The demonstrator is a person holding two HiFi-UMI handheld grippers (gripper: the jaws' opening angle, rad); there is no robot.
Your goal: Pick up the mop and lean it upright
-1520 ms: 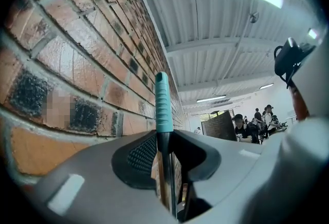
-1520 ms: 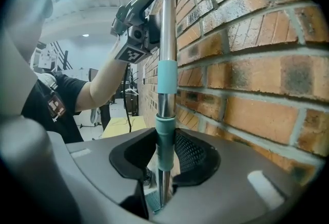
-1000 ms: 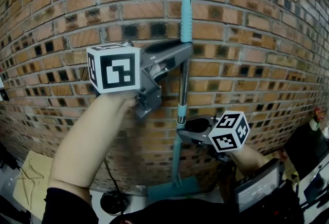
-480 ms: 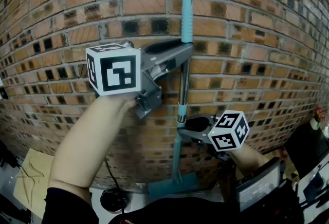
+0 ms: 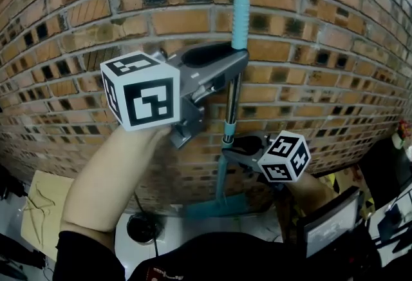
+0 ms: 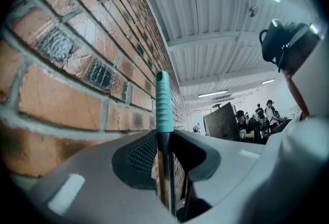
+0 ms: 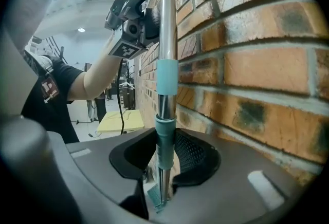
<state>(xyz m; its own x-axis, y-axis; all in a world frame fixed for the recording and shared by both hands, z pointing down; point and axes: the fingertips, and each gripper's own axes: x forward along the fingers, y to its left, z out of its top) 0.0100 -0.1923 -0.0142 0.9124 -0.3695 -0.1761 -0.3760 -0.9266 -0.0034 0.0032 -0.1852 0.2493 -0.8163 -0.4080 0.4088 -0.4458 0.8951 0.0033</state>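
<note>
The mop (image 5: pixel 230 106) stands upright against the brick wall, its teal grip (image 5: pixel 240 12) at the top and its flat teal head (image 5: pixel 219 207) on the floor. My left gripper (image 5: pixel 233 57) is shut on the metal pole just under the teal grip; in the left gripper view the mop pole (image 6: pixel 164 110) runs up between the pads of the left gripper (image 6: pixel 165 153). My right gripper (image 5: pixel 228 154) is shut lower down, on the teal collar (image 7: pixel 163 135); there the pole (image 7: pixel 167 38) rises from the right gripper (image 7: pixel 164 153) beside the bricks.
The brick wall (image 5: pixel 309 48) fills the view behind the mop. On the floor lie a round black object (image 5: pixel 143 228) with a cable and a yellow board (image 5: pixel 42 215). A dark screen (image 5: pixel 328 228) stands at the lower right. People stand far off (image 6: pixel 241 123).
The head view has moved closer and tilted, so both grippers look larger. The mop stays upright on the wall and both grips are unchanged.
</note>
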